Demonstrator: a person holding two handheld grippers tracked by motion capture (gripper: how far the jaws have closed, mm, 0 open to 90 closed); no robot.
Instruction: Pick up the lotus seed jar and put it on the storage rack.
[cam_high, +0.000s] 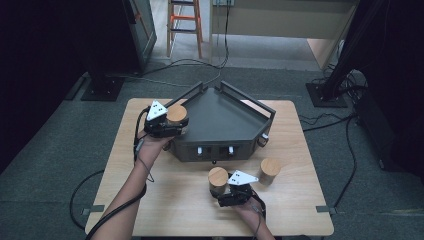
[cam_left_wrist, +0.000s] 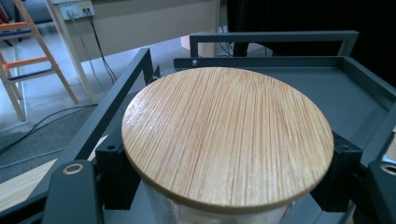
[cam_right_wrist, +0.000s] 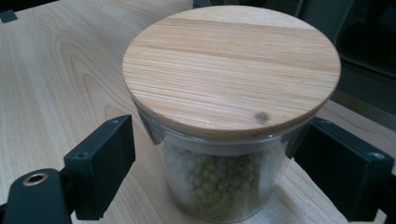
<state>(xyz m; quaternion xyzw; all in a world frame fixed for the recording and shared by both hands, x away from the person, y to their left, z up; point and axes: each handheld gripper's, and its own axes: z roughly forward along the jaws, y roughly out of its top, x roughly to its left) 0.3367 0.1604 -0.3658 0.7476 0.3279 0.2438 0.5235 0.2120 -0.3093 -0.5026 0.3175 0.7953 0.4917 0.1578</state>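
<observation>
My left gripper (cam_high: 175, 124) is shut on a glass jar with a round bamboo lid (cam_left_wrist: 228, 135). It holds that jar (cam_high: 177, 114) at the left rail of the dark grey tray (cam_high: 227, 117). Black fingers (cam_left_wrist: 117, 173) press the glass just under the lid. My right gripper (cam_high: 221, 188) is open around a second jar (cam_high: 218, 177) on the table in front of the tray. This jar (cam_right_wrist: 219, 186) holds small green peas under a wooden lid, with a gap between it and the left finger (cam_right_wrist: 100, 168). A third lidded jar (cam_high: 270, 170) stands to its right.
The tray has raised rails and takes up the table's (cam_high: 165, 200) far middle. Cables run over the floor around the table. A wooden stool (cam_high: 185, 22) and a black stand base (cam_high: 102, 87) are beyond the far edge.
</observation>
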